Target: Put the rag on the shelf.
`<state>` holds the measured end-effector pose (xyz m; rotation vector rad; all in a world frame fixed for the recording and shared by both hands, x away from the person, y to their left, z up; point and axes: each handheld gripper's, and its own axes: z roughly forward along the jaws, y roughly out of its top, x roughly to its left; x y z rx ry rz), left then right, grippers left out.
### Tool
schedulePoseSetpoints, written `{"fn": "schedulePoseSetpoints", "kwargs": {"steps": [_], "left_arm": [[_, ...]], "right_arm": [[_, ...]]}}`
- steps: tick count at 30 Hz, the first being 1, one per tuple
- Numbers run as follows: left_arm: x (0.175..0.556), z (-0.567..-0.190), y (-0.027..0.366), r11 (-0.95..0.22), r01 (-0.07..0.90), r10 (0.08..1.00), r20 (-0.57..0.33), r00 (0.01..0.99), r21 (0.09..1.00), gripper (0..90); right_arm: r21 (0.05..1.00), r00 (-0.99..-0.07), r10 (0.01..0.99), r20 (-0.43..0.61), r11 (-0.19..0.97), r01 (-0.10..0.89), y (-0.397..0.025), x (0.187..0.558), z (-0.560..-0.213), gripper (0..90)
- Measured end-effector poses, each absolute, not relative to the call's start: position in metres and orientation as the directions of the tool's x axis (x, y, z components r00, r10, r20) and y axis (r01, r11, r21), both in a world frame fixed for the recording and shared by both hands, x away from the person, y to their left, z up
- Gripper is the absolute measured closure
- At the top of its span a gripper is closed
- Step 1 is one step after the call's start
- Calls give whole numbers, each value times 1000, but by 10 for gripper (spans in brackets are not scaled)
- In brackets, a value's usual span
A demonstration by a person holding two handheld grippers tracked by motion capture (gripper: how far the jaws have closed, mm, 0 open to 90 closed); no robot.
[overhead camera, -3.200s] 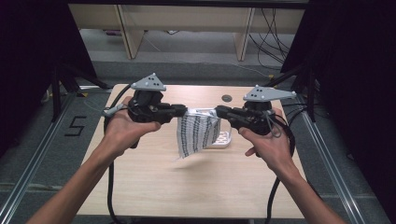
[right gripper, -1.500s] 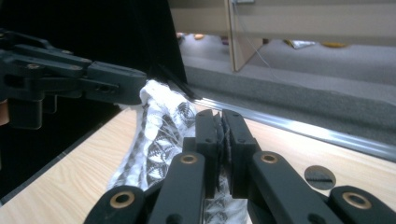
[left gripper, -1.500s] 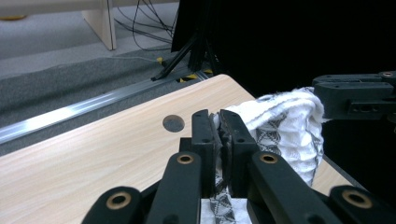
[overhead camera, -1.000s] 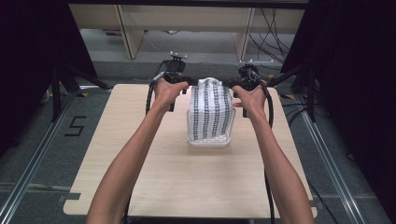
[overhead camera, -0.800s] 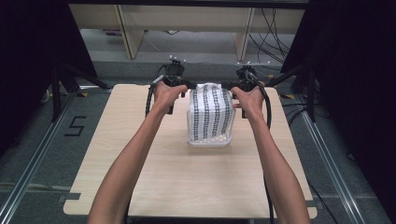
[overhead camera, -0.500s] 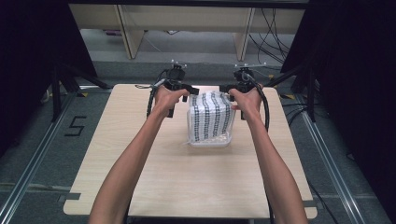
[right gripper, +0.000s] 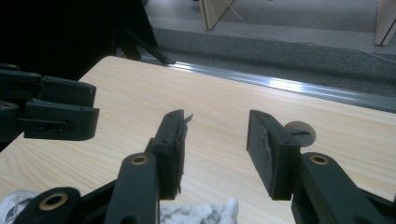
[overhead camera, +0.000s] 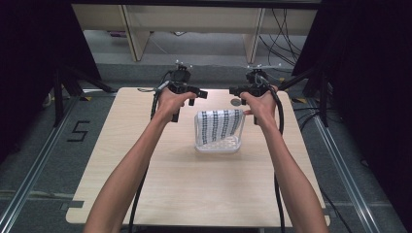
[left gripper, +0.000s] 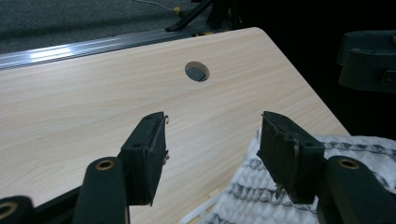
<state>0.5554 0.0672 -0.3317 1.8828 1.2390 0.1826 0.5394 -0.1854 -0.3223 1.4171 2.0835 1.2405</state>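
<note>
Black jaws of the left gripper (left gripper: 212, 156) and the right gripper (right gripper: 215, 149) stand wide apart, gripping nothing. A white cloth with dark stripes (overhead camera: 221, 126) drapes over a clear container (overhead camera: 217, 145) at the pale wooden counter's (overhead camera: 145, 145) centre, grippers at 11 and 1 o'clock beyond it.

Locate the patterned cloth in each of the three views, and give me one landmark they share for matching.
High view: the patterned cloth lies over a clear container at the table's centre, between the two hands.
Left gripper view: bottom right, under and beside the right-hand jaw.
Right gripper view: a sliver at the bottom edge, below the jaws.
Shared landmark: the round hole in the tabletop.
</note>
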Motion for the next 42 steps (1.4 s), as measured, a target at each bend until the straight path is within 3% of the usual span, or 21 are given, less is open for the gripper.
{"fn": "schedulePoseSetpoints", "kwargs": {"steps": [20,42], "left_arm": [[547,-331,78,-147,681,811,-307,498,717,381],[523,-323,92,-171,662,787,-303,537,730,350]], "right_arm": [[784,-426,872,241,84,615,-192,531,-324,536],[812,-496,845,200,140,567,-205,507,-311,462]]}}
